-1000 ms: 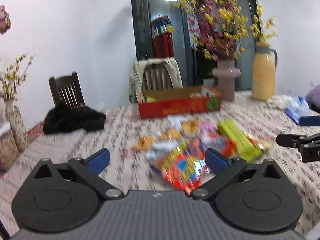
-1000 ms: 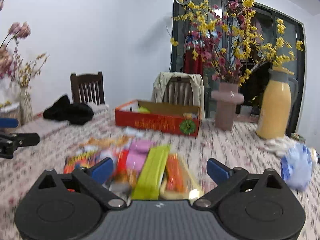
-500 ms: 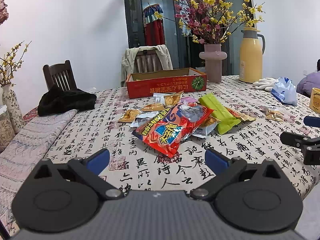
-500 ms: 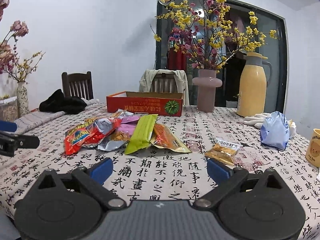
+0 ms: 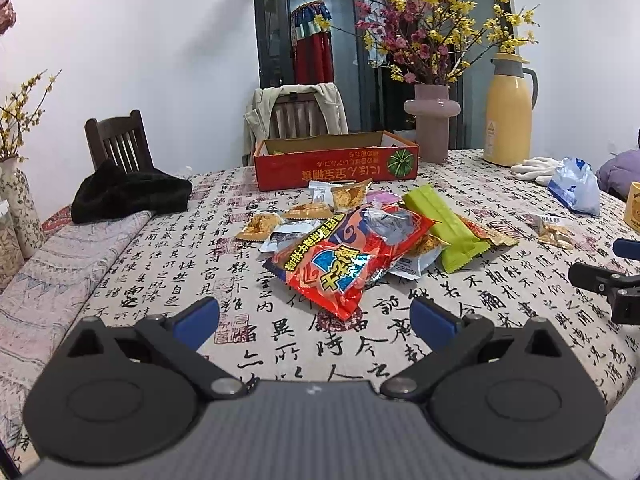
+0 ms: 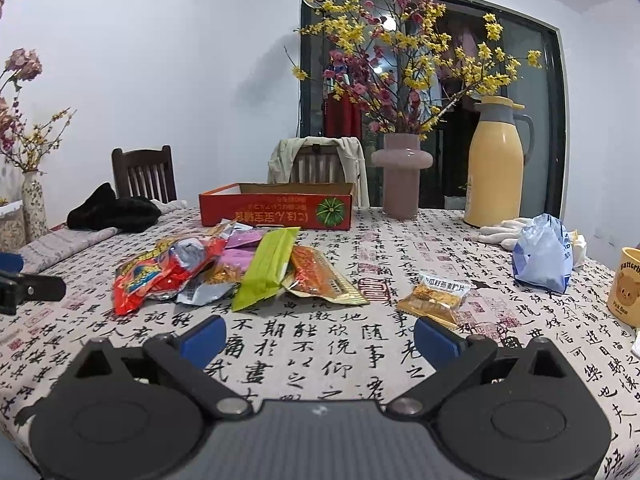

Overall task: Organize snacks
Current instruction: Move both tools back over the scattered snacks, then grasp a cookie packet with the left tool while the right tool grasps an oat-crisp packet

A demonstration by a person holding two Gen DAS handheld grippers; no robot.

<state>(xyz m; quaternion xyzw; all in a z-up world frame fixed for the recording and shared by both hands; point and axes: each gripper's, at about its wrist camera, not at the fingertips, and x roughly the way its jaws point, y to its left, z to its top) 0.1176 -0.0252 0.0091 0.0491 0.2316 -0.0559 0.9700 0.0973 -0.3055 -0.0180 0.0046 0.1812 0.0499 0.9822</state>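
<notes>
Left wrist view gave us the left gripper [image 5: 314,316] spread wide and empty, facing the snack pile [image 5: 360,244] before the red box [image 5: 336,164]. Only the right view showed our right gripper [image 6: 320,338], equally wide, and a yellow mug [image 6: 626,286].

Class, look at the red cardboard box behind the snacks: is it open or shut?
Open. The red box has no lid, so its brown inner walls show from above; its contents cannot be made out.
</notes>
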